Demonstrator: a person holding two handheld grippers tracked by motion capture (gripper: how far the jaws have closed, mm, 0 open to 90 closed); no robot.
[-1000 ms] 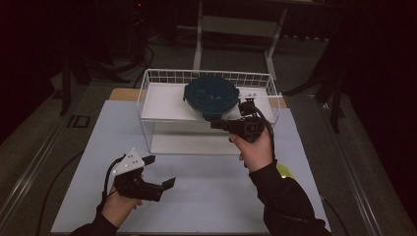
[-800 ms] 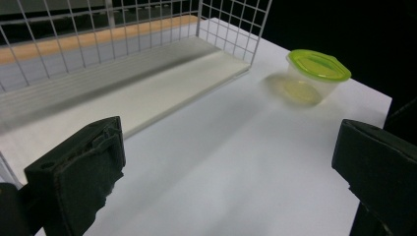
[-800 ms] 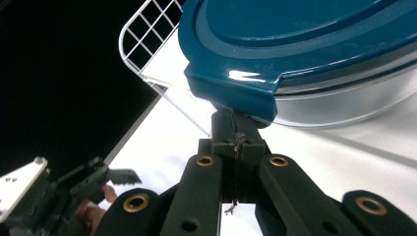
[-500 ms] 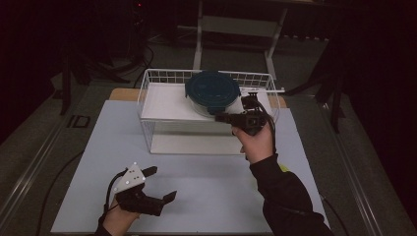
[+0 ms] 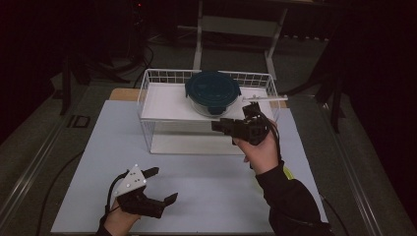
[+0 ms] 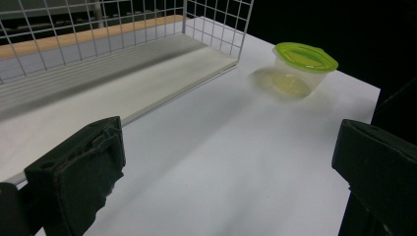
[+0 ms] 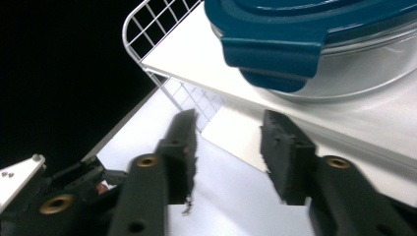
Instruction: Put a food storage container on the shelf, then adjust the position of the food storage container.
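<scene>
High view shows a white wire rack point(image 5: 147, 98) standing at the far middle of the counter point(image 5: 206, 196); I use this rack as the landmark. On the upper shelf of the rack, toward its right half, sits a round glass container with a dark blue lid point(image 5: 212, 91). The right gripper point(image 5: 227, 127) is held just in front of the rack, below the front edge of that shelf and close to the container, pointing to the left. Its jaws have just been opening; they now stand apart with nothing between them, and they do not touch the container.

In the right gripper view, one clip of the blue lid point(image 7: 275, 59) hangs over the glass wall just above the two separated jaws, and the corner of the rack point(image 7: 147, 24) is to the left.

The left gripper point(image 5: 160, 186) is well in front of the rack, near the front left part of the counter. Its jaws are wide open and hold nothing.

The left gripper view shows a small clear tub with a green lid point(image 6: 300, 66) beside the right end of the rack point(image 6: 216, 24), on the counter; it looks empty, but the picture is a little blurred there.
</scene>
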